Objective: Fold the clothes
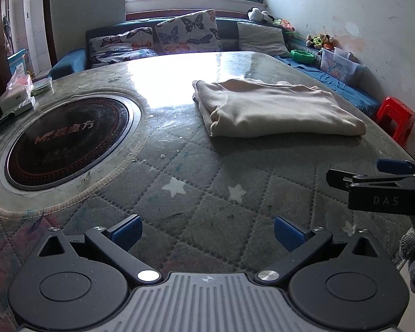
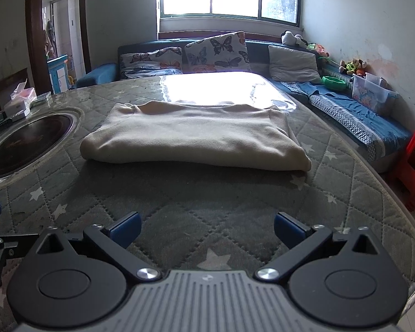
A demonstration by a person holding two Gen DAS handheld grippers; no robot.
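Both claws hang spread and empty over the near part of the worktop (image 2: 179,204), above the quilted star-print cover. The left claw (image 1: 207,233) has its blue pads wide apart with nothing between them; in its view the right claw shows side-on at the right edge, low over the cover. The right claw (image 2: 207,229) is spread just as wide, and it points straight at the garment.

The cream garment (image 2: 196,141) lies toward the middle of the worktop, on the right-hand half, clear of the near edge and well apart from both claws. It is already doubled into a thick, rounded rectangle, with a soft fold line facing the claws and layered edges showing at its left end in the left wrist view. To its left, sunk into the worktop, sits the round dark hotplate (image 1: 66,141), apart from the cloth. A tissue box (image 1: 16,94) stands near the far left edge.

By my reading the folding is mostly or fully done, and this is a pause between grasps. If another fold is wanted, both claws would need to reach forward, pinch the two near corners through all layers, and carry them over evenly so the stack does not slide on the slick cover
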